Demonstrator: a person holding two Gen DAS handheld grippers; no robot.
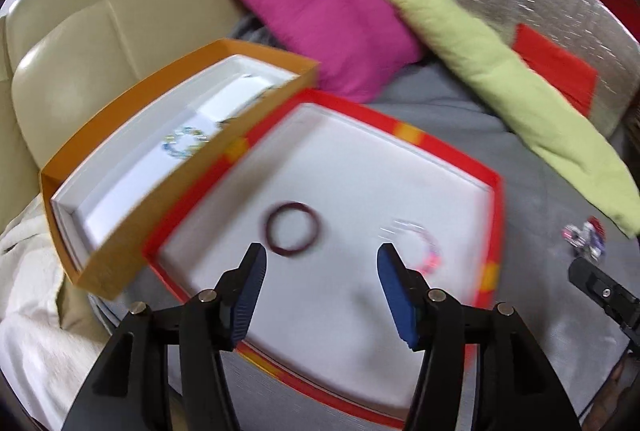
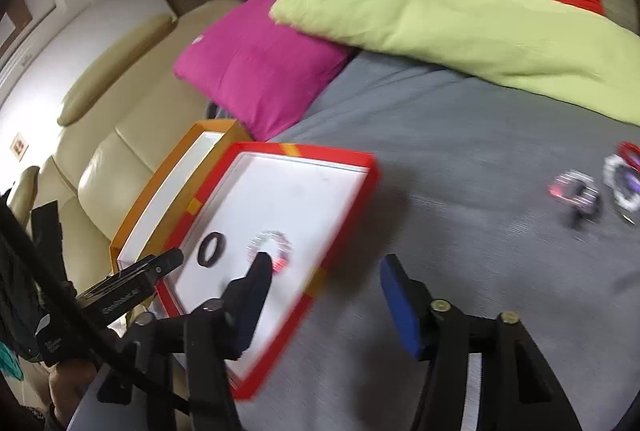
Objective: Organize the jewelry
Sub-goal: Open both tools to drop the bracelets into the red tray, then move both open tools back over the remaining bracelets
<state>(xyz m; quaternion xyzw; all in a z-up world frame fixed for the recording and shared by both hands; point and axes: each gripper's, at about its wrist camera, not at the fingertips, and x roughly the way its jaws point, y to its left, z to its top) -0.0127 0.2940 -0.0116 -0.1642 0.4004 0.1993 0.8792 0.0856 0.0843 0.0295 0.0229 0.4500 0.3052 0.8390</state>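
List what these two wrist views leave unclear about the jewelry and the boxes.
- Loose jewelry pile on the grey cover: motion blur in both views, piece count unreadable.
- Pale beaded bracelet in the red box: smeared in the left view; the right gripper's finger overlaps it in the right.
- Orange box: its near wall hides much of the floor; the item beyond the beaded bracelet is unreadable.
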